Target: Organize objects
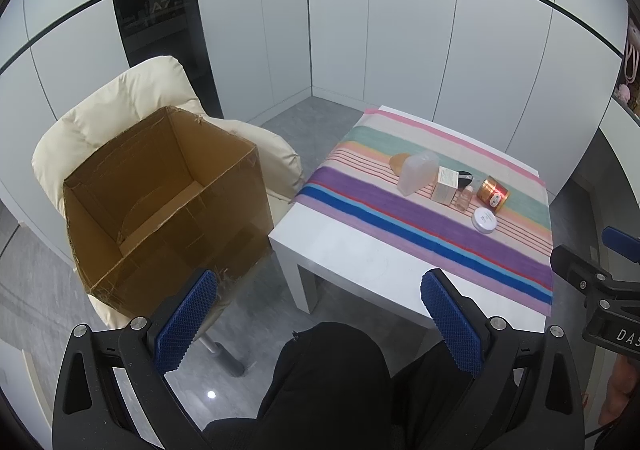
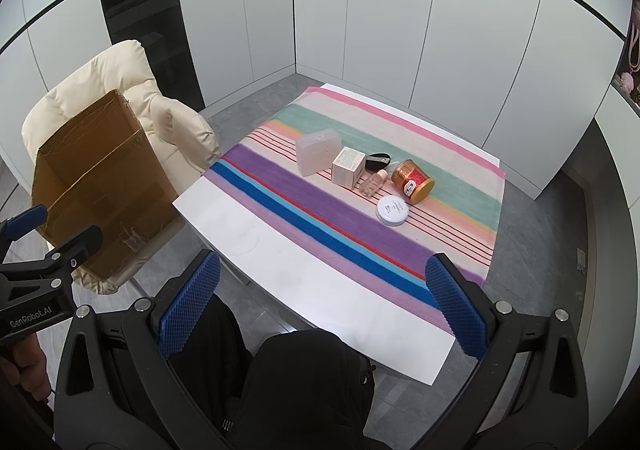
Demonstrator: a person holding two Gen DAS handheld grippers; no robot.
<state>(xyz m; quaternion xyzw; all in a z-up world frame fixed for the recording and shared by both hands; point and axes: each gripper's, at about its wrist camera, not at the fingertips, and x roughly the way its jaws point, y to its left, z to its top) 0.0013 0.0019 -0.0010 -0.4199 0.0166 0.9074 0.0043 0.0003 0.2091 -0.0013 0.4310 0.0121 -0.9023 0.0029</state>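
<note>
Left wrist view: the left gripper [image 1: 320, 314] is spread wide and holds nothing, its blue-padded fingers [image 1: 186, 320] hanging above the person's dark-clothed lap [image 1: 332, 378]. To the left, an open cardboard box [image 1: 168, 206] sits on a cream padded chair [image 1: 120, 110], with its near right corner just beside the left edge of the white counter [image 1: 344, 246]. A striped cloth [image 1: 432, 218] covers the far part of the counter, leaving a bare white strip along the near edge. On the cloth the objects cluster toward the right: a frosted plastic case [image 1: 416, 172], a small white carton [image 1: 447, 184], a small clear bottle [image 1: 465, 199], a copper-coloured tin [image 1: 494, 192] lying on its side, and a round white jar [image 1: 484, 220]. The right gripper [image 1: 600, 282] shows partly at the right edge.

Right wrist view: the right gripper [image 2: 324, 310] is likewise wide open and empty, above the counter's near edge. The cluster lies mid-cloth, well apart from every counter edge, with a black object [image 2: 378, 161] behind the carton. Grey floor [image 2: 540, 250] lies open on the right of the counter.
</note>
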